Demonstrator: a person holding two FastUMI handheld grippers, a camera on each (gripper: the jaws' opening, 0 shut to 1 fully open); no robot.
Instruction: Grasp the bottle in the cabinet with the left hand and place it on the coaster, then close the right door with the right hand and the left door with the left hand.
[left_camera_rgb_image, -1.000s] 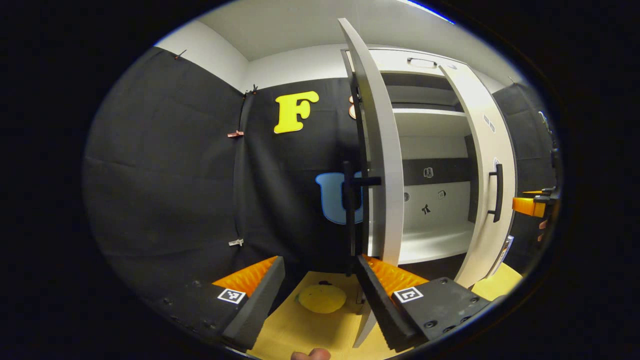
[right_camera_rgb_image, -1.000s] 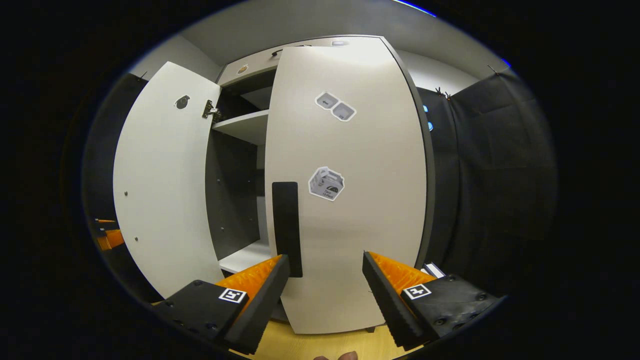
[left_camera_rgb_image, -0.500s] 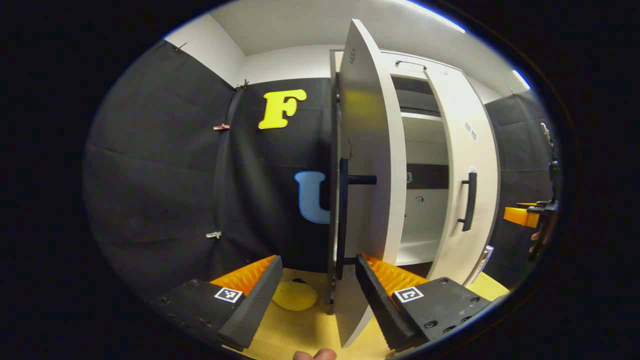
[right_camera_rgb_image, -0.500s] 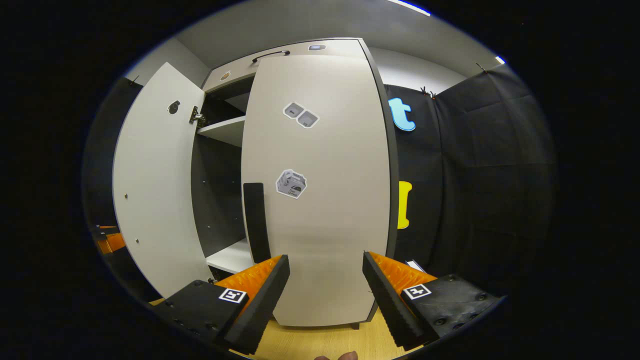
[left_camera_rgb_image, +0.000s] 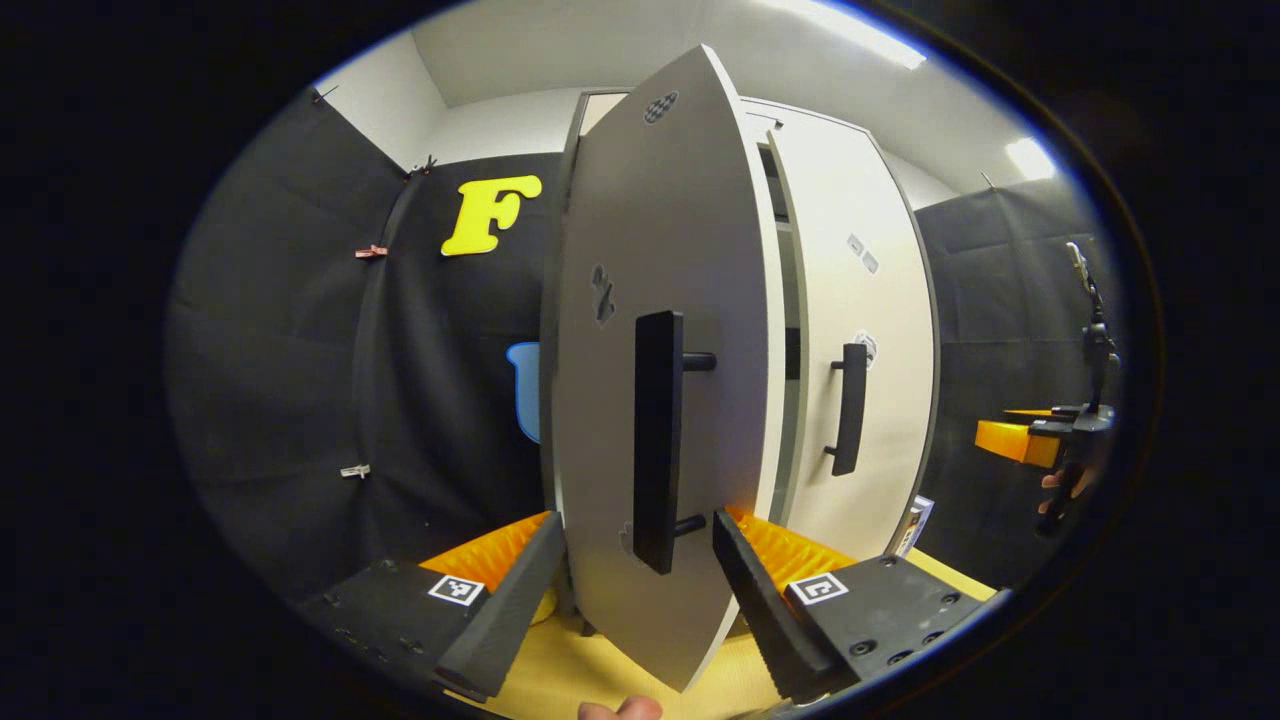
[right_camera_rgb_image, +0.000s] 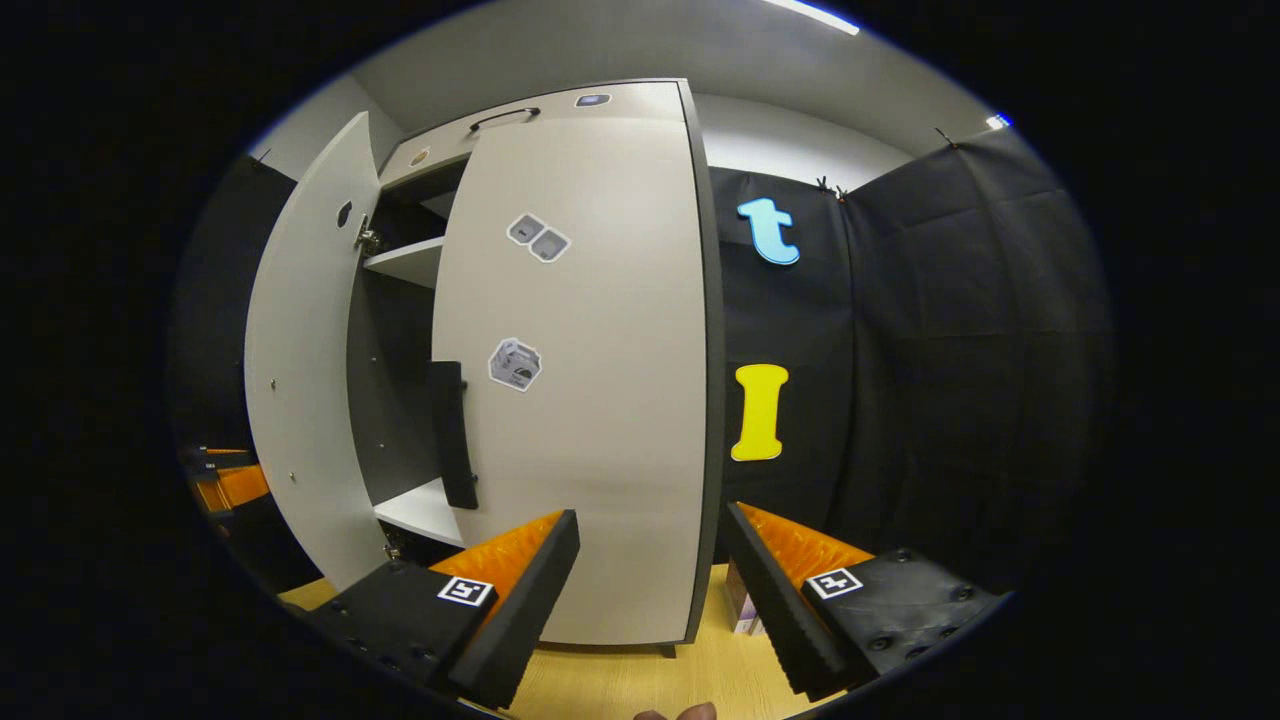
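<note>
Left claw (left_camera_rgb_image: 630, 585), jaws spread wide and holding nothing, sits at the bottom centre of the left gripper view with the white left cabinet door (left_camera_rgb_image: 660, 400) standing between its orange ridged fingers (left_camera_rgb_image: 765, 545). The door's long black bar handle (left_camera_rgb_image: 657, 440) hangs just above the gap; whether a finger touches the panel I cannot tell. The door is part-way swung. In the right gripper view it shows at frame left (right_camera_rgb_image: 300, 400), with a dark gap and a white shelf (right_camera_rgb_image: 405, 262) open beside it. The white right cabinet door (right_camera_rgb_image: 590, 400) looks flush with the cabinet, so that step reads as done. Right claw (right_camera_rgb_image: 650, 590), also wide and empty, hovers off it at the bottom of the frame. The bottle and coaster cannot be made out. Judgement: step in hand is closing the left door. Best to push flat on the panel near the handle edge, follow the hinge arc, slow before the meeting edge, and keep the fingers clear of the handle posts.
</note>
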